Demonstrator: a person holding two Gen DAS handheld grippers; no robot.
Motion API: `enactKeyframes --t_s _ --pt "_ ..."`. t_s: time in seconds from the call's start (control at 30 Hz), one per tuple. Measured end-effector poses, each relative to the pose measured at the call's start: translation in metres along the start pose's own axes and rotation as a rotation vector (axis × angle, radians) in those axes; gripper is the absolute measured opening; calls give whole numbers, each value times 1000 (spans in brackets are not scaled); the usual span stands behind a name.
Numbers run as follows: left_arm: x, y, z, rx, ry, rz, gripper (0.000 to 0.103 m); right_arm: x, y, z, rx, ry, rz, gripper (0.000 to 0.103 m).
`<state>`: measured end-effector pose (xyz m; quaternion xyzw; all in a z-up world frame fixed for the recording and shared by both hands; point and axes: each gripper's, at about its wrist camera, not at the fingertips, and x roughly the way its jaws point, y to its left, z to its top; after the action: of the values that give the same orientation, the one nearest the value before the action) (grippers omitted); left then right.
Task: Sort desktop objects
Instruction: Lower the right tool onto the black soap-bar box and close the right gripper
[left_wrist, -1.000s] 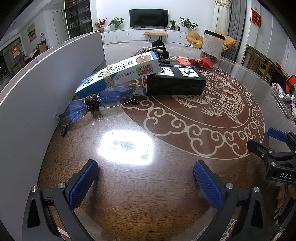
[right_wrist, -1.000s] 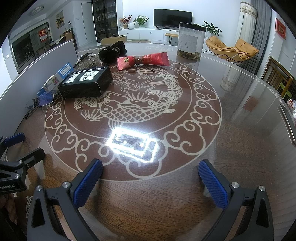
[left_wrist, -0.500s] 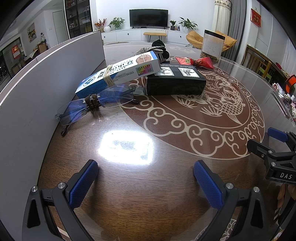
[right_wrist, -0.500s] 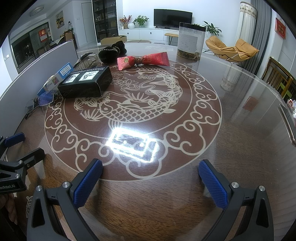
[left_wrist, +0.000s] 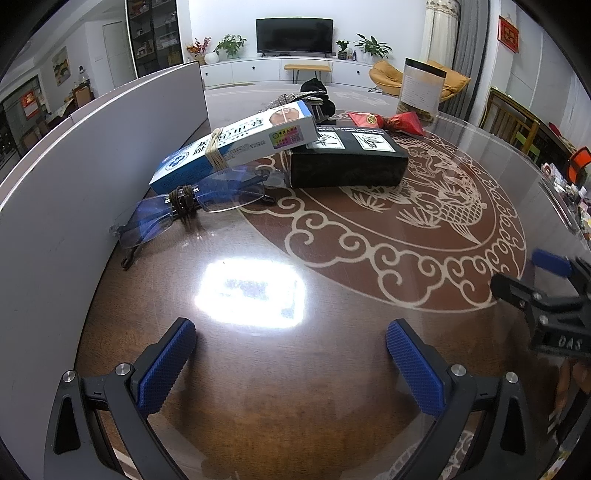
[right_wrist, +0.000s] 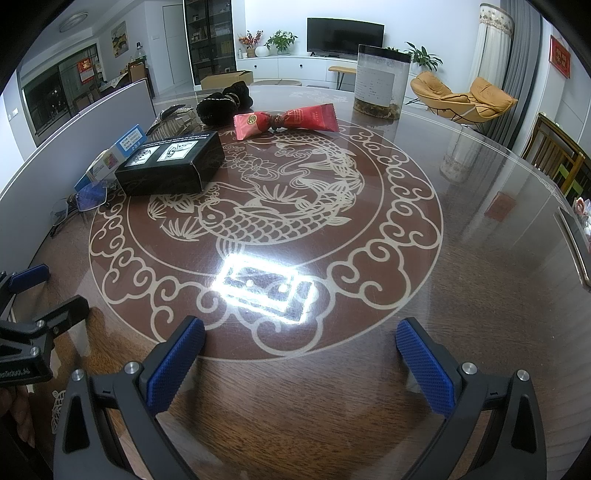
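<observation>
On the glass-topped table lie rimless glasses (left_wrist: 192, 212) with a brown hair tie on the bridge, a blue-and-white box (left_wrist: 236, 147) bound by a rubber band and leaning on a black box (left_wrist: 347, 162), a red packet (left_wrist: 388, 120) and a black hair scrunchie (right_wrist: 225, 103). The black box (right_wrist: 173, 168) and red packet (right_wrist: 288, 120) also show in the right wrist view. My left gripper (left_wrist: 290, 352) is open and empty, well short of the glasses. My right gripper (right_wrist: 301, 354) is open and empty over the table's near part.
A white curved partition (left_wrist: 66, 177) runs along the table's left side. A tall clear jar (right_wrist: 382, 83) with a black lid stands at the far side. A patterned hair clip (right_wrist: 170, 118) lies beside the scrunchie. Chairs stand past the right edge.
</observation>
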<state>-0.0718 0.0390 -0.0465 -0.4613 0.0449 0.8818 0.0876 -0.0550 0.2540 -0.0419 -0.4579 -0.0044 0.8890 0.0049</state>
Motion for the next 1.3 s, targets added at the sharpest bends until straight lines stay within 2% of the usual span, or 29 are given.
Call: enactKeyframes --t_s 0.1,0.17,0.27,0.43,0.53,0.63,0.7,0.73,0.83,0.9,1.0,1.1,1.23,1.3 --pt "-1 0 -2 0 -2 0 103 10 0 15 -71 24 50 103" --pt "-1 0 -2 -1 -4 1 103 17 -3 36 -69 32 90 103" --pt "-1 0 -1 -1 -4 1 103 19 5 85 -76 -38 194 103" --pt "-1 0 -1 -1 -4 1 103 45 55 151 -136 -31 331 103" --pt "-1 0 -1 -1 -4 1 103 61 79 173 -121 -27 386 103" --pt "-1 0 -1 -1 -4 1 103 81 99 180 -92 13 465 103" --pt "-1 1 -1 -1 -4 0 103 96 111 178 -101 80 513 103" --pt "-1 0 -1 -1 -4 1 103 95 115 174 -124 78 517 103" --pt "-1 0 -1 -2 -4 1 103 86 126 152 -255 135 613 103" --pt "0 0 0 -2 -5 1 103 79 128 135 -357 161 601 103" --pt "1 0 0 -2 -4 1 103 76 131 116 -501 153 489 103" --pt "1 1 0 -2 -4 0 103 77 140 110 -599 125 446 102" --pt "1 0 0 -2 -5 0 103 79 155 107 -695 113 431 85" --pt "1 1 1 -2 -5 1 103 80 156 106 -712 113 431 83"
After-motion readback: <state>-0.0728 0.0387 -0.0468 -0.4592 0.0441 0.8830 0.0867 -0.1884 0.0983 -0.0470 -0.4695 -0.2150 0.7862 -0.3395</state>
